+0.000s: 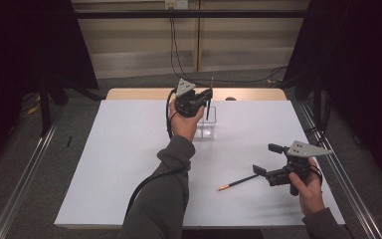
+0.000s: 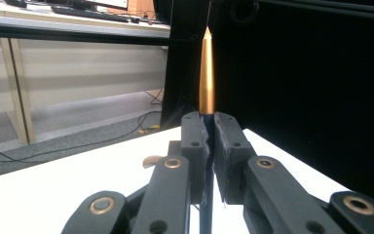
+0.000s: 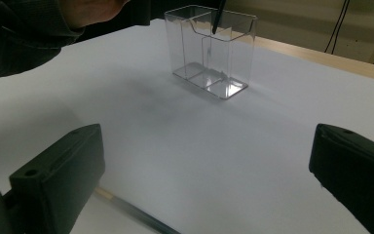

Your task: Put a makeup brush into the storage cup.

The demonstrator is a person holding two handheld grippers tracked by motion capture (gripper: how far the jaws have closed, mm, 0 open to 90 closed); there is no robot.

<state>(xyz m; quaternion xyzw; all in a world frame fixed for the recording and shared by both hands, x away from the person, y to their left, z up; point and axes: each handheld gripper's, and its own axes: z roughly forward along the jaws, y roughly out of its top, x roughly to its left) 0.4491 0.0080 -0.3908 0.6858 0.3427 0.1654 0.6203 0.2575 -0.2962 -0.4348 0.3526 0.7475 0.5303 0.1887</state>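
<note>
On the near worktop, one pencil is left lying between the wide-open, empty fingers of the right gripper. Farther off, a second pencil is clamped upright by the left gripper, its lower end inside the clear holder, not yet released.

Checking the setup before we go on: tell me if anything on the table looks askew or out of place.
One pen lies loose on the white table, by the open right gripper. The left gripper holds the other pen upright over the clear holder, which stands straight. Nothing looks spilled or damaged.
</note>
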